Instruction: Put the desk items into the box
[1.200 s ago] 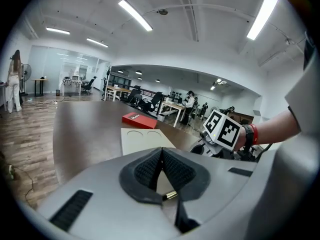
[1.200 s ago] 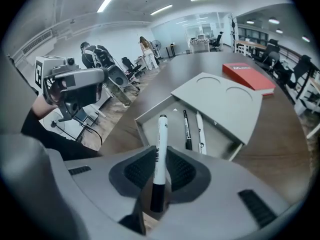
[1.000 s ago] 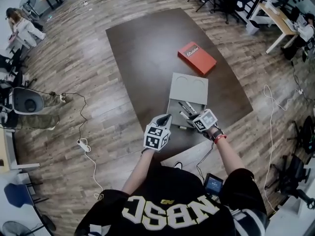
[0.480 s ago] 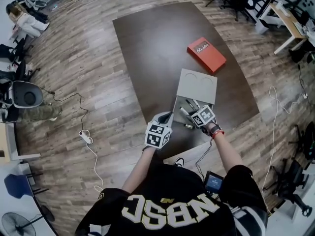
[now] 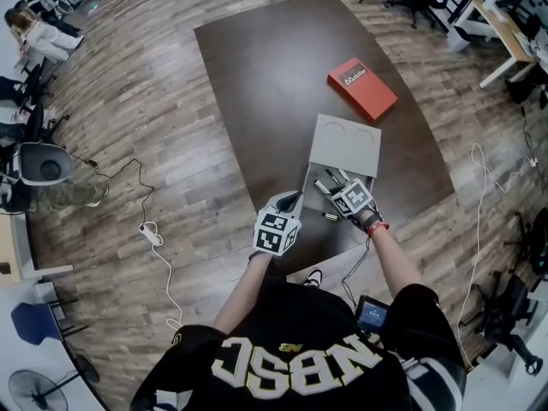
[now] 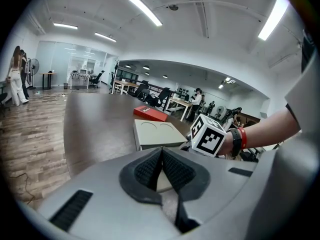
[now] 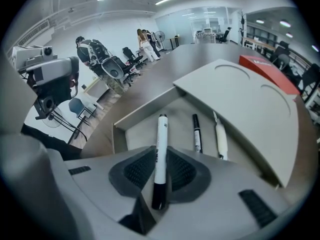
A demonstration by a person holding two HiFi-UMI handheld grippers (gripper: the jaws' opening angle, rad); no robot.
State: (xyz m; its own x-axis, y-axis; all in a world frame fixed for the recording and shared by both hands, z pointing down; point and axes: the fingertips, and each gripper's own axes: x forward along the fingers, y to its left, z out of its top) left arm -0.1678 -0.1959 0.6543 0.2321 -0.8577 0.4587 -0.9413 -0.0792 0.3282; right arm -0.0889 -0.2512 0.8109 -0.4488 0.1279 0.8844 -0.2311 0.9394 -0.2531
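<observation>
My right gripper (image 7: 160, 156) is shut on a white marker (image 7: 161, 131) with a black cap, which points out over the open grey box (image 7: 142, 134). Inside the box lie a black pen (image 7: 196, 133) and a white pen (image 7: 220, 139). The box's lid (image 7: 240, 101) lies across its far part. In the head view the right gripper (image 5: 341, 193) hangs over the box's open near end (image 5: 318, 197). My left gripper (image 6: 161, 165) is shut on nothing and hovers left of the box, near the table's front edge (image 5: 282, 217).
A red book (image 5: 362, 88) lies on the dark table (image 5: 257, 67) beyond the box. A small dark pen (image 5: 330, 216) lies at the box's near side. Cables run over the wooden floor on the left; desks and chairs stand around the room.
The head camera has shifted a little. My right gripper keeps the marker over the box's open end, and the left gripper stays beside it.
</observation>
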